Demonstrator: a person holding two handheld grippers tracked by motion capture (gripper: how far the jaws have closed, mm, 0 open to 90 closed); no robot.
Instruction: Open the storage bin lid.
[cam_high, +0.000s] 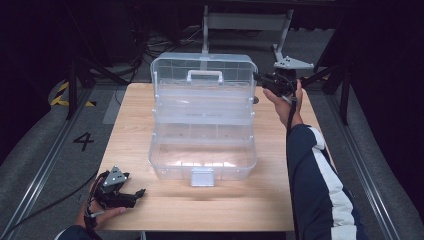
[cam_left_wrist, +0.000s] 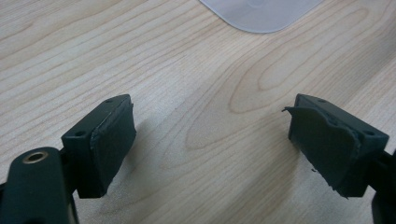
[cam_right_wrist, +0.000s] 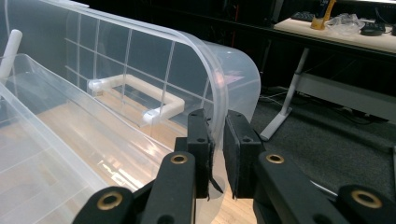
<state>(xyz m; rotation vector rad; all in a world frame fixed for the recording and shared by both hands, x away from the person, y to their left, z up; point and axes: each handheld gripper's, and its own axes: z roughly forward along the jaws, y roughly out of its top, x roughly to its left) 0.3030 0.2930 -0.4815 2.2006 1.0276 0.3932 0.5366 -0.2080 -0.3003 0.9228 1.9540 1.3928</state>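
My right gripper (cam_right_wrist: 217, 154) is clenched on the rim of the lid (cam_high: 202, 67) of the clear storage box (cam_high: 202, 150), which sits mid-table; this grip likely props the lid upright. My left gripper (cam_left_wrist: 210, 144) rests released, jaws wide apart, over bare table (cam_left_wrist: 187, 70) near the box's corner. The box compartments appear empty.

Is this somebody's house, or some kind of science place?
Probably a lab or workshop: black curtains, cables on the floor, and a number 4 marked beside the wooden table holding a clear plastic box.
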